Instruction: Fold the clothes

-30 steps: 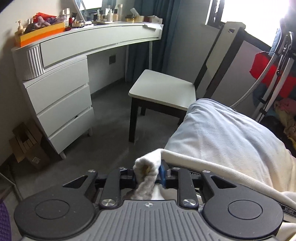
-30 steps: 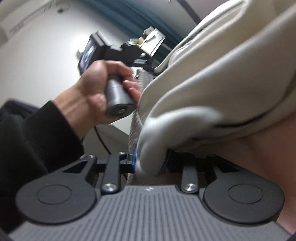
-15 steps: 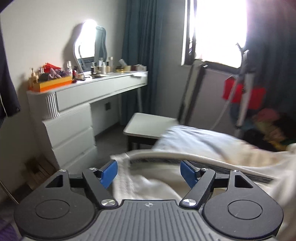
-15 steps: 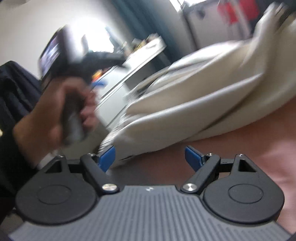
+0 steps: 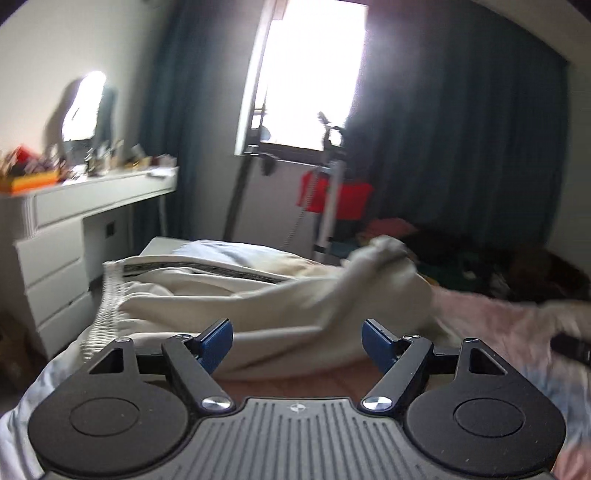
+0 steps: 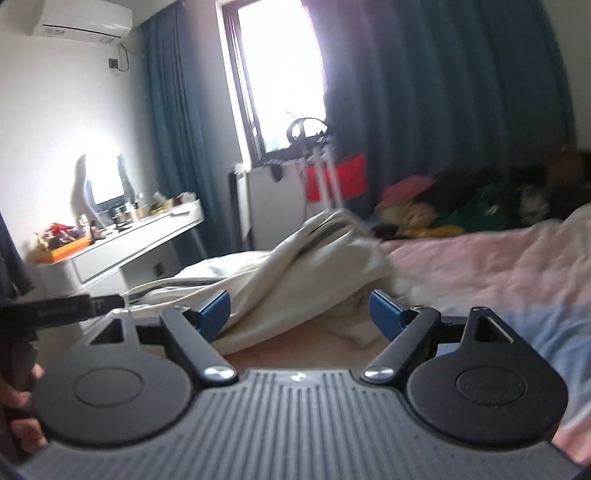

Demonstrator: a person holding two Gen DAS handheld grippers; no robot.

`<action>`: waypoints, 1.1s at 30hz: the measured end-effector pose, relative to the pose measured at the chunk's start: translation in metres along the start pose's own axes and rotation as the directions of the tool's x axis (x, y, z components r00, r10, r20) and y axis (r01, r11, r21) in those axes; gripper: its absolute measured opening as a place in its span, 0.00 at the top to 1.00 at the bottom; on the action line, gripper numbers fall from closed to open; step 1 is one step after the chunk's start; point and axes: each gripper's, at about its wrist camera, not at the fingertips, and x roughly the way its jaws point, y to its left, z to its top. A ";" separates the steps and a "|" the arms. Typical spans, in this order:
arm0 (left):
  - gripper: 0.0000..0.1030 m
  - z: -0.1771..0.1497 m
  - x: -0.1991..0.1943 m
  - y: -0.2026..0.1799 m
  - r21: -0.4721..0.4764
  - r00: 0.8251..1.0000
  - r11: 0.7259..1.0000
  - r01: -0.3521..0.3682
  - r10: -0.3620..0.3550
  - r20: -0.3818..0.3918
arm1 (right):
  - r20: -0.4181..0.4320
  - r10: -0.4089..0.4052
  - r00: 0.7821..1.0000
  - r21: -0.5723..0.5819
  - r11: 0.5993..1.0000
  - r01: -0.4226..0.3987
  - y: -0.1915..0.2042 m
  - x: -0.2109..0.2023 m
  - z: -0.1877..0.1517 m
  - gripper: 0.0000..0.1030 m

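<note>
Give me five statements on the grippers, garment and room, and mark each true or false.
1. The left hand-held gripper is open. True.
2. The right hand-held gripper is clamped on the cream garment. False: it is open and holds nothing.
3. The garment lies on the pink bedding. True.
4. The curtains are red. False: dark teal.
5. An air conditioner hangs on the wall. True.
</note>
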 end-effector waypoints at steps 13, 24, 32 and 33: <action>0.15 -0.026 0.110 -0.068 0.210 0.985 0.972 0.108 -0.076 -0.152 | -0.040 -0.006 0.999 0.097 0.995 0.010 -0.026 0.007 -0.013 0.18; 0.16 0.039 0.311 -0.110 0.166 0.989 0.981 0.098 -0.076 -0.130 | -0.121 -0.047 0.992 0.144 0.988 0.064 -0.067 0.064 -0.034 0.19; 0.49 0.103 0.422 -0.119 0.100 0.982 0.987 0.125 -0.109 -0.153 | -0.164 -0.029 0.986 0.263 0.962 0.072 -0.106 0.116 -0.052 0.19; 0.71 0.106 0.428 -0.119 0.090 0.978 0.985 0.150 -0.134 -0.161 | -0.169 -0.027 0.985 0.279 0.957 0.074 -0.111 0.122 -0.054 0.19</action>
